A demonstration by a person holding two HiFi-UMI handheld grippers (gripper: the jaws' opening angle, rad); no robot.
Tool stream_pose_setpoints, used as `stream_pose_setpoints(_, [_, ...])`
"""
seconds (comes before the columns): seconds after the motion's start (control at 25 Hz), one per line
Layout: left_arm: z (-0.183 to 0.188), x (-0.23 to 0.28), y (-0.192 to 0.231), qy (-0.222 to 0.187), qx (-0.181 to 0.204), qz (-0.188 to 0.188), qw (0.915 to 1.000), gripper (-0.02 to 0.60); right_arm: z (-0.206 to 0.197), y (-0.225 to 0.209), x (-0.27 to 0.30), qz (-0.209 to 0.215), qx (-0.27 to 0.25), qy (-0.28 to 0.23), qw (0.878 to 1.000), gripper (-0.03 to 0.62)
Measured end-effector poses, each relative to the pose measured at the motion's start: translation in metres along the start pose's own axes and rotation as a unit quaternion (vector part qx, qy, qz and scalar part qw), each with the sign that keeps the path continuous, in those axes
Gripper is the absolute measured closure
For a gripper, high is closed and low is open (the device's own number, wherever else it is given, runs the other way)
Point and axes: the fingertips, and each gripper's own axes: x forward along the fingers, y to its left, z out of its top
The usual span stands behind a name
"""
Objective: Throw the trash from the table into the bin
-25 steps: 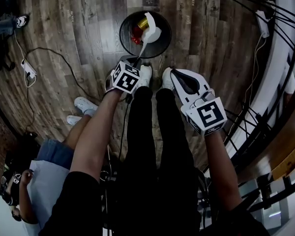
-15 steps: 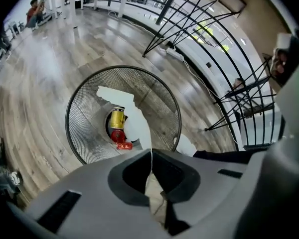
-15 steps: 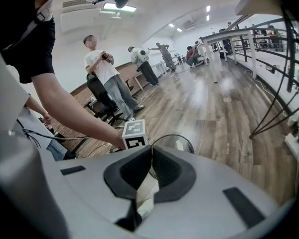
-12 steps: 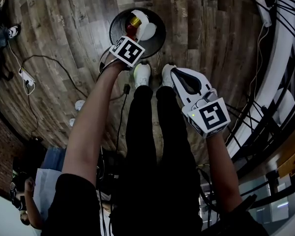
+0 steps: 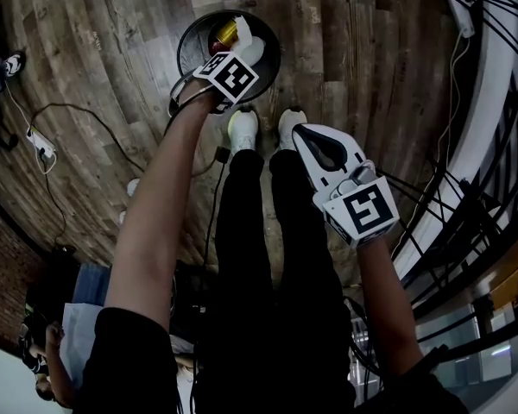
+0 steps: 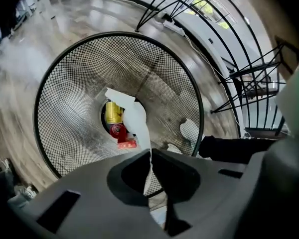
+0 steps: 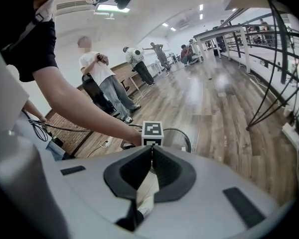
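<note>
A black mesh bin (image 5: 183, 41) stands on the wood floor just beyond my feet. My left gripper (image 5: 235, 63) hangs over its mouth, pointing steeply down, shut on a white strip of paper (image 6: 137, 121) that dangles into the bin. In the left gripper view the jaws (image 6: 150, 153) pinch the strip's near end. A yellow can (image 6: 112, 112) and a red scrap (image 6: 120, 133) lie at the bottom, inside the rim (image 6: 40, 103). My right gripper (image 5: 300, 129) is held above my right leg, shut and empty (image 7: 151, 149); past it I see the left gripper's marker cube (image 7: 153, 132).
A black metal railing (image 5: 466, 145) curves along the right. Cables (image 5: 78, 110) and a power strip (image 5: 34, 141) lie on the floor at left. My white shoes (image 5: 242, 128) stand next to the bin. Several people (image 7: 102, 78) stand further back in the room.
My left gripper has gone forward and down from the bin's near rim to over its mouth, carrying the white paper. The right gripper has barely shifted.
</note>
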Motion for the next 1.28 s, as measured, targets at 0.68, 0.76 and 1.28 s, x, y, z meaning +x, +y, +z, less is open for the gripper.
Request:
stream_pose_setpoints(0.68, [0.015, -0.040, 0.002, -0.102, 0.002, 0.062, 0.9928, 0.391, 0.013, 0.009, -0.011, -0.024, -0.016, -0.002, 1.000, 0.580])
stream_pose_setpoints(0.76, [0.013, -0.061, -0.007, -0.129, -0.001, 0.059, 0.9899, 0.396, 0.028, 0.017, -0.016, -0.027, -0.030, -0.009, 0.999, 0.580])
stream_pose_setpoints(1.28, [0.008, -0.237, -0.069, -0.318, -0.065, 0.054, 0.9442, 0.569, 0.108, 0.081, -0.087, -0.042, -0.052, -0.070, 0.995, 0.580])
